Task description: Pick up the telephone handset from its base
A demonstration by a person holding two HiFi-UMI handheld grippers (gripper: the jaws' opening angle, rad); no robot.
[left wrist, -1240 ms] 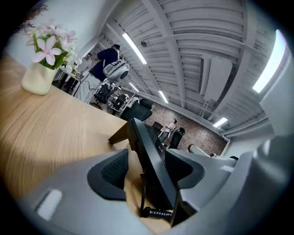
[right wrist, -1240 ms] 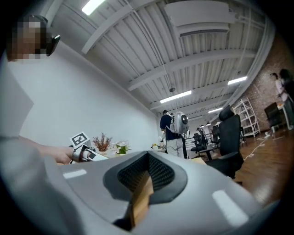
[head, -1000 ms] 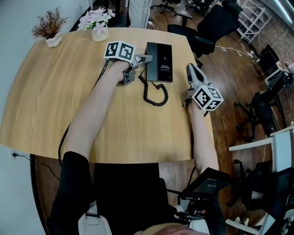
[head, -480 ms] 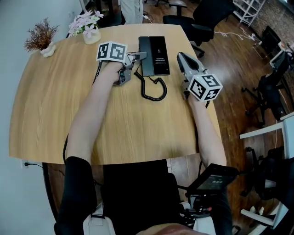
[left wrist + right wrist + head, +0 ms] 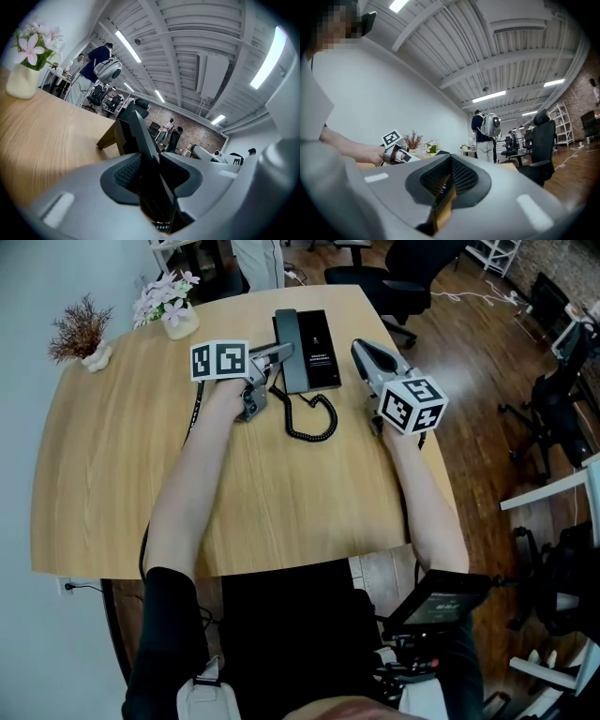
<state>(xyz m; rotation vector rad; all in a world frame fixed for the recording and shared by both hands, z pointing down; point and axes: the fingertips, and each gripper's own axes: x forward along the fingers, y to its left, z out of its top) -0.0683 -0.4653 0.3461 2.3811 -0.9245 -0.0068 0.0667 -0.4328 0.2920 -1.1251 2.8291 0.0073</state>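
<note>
A black telephone base [image 5: 319, 348] lies at the far side of the wooden table [image 5: 122, 474], with its handset [image 5: 284, 351] along the left side. My left gripper [image 5: 278, 354] reaches in from the left, and its jaws are closing with the handset between them. In the left gripper view the dark handset [image 5: 136, 136] fills the gap of the left gripper [image 5: 150, 171] and both pads press on it. It still rests on the base. My right gripper [image 5: 360, 352] hovers just right of the phone; in the right gripper view the right gripper [image 5: 449, 165] is shut and holds nothing.
A coiled cord [image 5: 310, 418] loops from the phone toward me. A vase of pink flowers [image 5: 170, 306] and a dried plant [image 5: 82, 330] stand at the table's far left. Black office chairs [image 5: 403, 268] stand beyond the table. A person with a backpack [image 5: 485, 131] stands in the background.
The left gripper's jaws have narrowed onto the handset. Both hands stay about where they were, and the camera's view has shifted a little.
</note>
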